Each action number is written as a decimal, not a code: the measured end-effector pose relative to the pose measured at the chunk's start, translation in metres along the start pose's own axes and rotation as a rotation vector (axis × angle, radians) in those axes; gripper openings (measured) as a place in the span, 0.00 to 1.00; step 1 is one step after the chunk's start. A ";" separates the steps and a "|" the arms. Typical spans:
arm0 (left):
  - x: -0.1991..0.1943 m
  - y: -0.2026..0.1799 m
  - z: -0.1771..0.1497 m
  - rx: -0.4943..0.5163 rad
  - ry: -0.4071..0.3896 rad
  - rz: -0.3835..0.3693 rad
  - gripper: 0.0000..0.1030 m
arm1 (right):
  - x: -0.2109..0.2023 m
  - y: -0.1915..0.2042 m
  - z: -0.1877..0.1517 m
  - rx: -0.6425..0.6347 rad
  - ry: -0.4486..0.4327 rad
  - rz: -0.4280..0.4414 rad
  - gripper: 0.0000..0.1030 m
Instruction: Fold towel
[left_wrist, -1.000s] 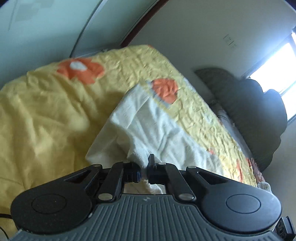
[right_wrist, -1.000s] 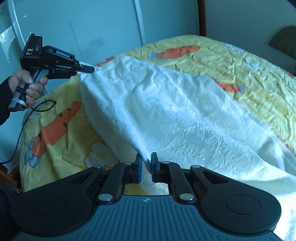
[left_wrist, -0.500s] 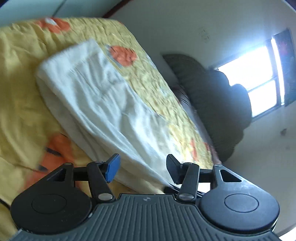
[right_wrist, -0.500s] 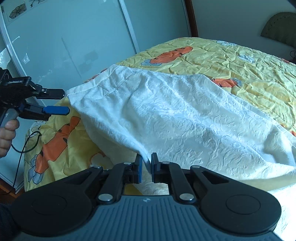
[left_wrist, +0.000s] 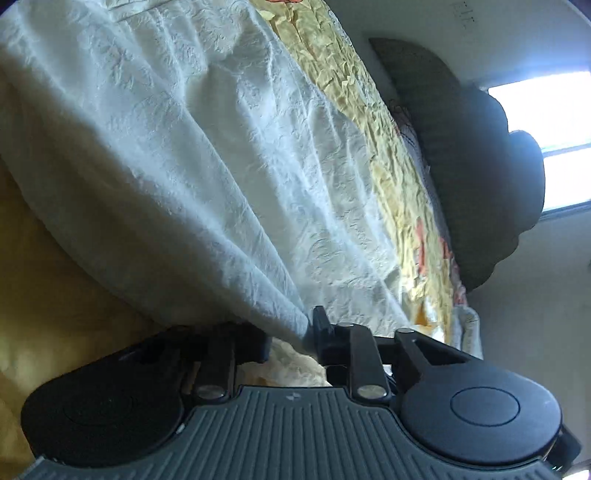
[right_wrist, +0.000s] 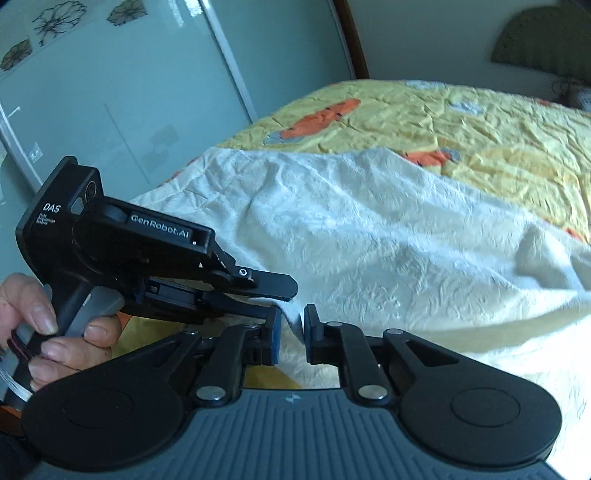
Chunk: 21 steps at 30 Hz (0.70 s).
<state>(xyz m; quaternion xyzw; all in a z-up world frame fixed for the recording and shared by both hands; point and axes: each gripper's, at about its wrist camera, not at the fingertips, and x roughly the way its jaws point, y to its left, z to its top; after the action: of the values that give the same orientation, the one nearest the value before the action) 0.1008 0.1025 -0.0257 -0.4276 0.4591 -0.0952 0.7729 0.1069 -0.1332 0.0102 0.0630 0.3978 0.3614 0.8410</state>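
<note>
The right gripper (right_wrist: 292, 332) has its jaws parted a little, with a fold of the white towel (right_wrist: 369, 240) running up through the gap; the blue pad of its left finger and the black right finger stand just beside the cloth, and whether they pinch it I cannot tell. Just to its left, almost touching it, the left gripper (right_wrist: 275, 295) points toward the same towel edge, its two black fingers (right_wrist: 273, 284) one above the other with cloth between them near the tips. In the left wrist view the left gripper (left_wrist: 291, 332) looks narrowed around a bunched corner of the towel (left_wrist: 221, 166), the cloth draping over its left finger and pressing against the right one, so it appears to be grasping the towel corner. A hand (right_wrist: 55, 332) wraps the handle of the left gripper at the lower left edge. The towel spreads away from both tools across a bed, rumpled and partly doubled over itself, lying on a yellow bedspread (right_wrist: 480, 125) printed with orange shapes. Beyond the bed stand pale green sliding doors (right_wrist: 129, 110) with flower drawings near the top, and a dark headboard (left_wrist: 480, 166) sits at the far end below a bright window (left_wrist: 554, 147).
</note>
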 end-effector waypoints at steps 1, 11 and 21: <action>0.001 0.001 -0.003 0.036 -0.017 -0.007 0.12 | -0.010 -0.007 -0.001 0.019 -0.026 -0.008 0.19; -0.001 0.017 -0.021 0.184 -0.113 -0.109 0.15 | -0.114 -0.233 0.073 0.538 -0.173 -0.584 0.74; -0.001 0.024 -0.023 0.217 -0.124 -0.143 0.15 | -0.062 -0.309 0.092 0.570 0.130 -0.750 0.47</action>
<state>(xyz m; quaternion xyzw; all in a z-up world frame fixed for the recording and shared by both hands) 0.0760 0.1045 -0.0483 -0.3780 0.3660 -0.1727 0.8327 0.3184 -0.3827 -0.0105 0.1203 0.5281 -0.0875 0.8361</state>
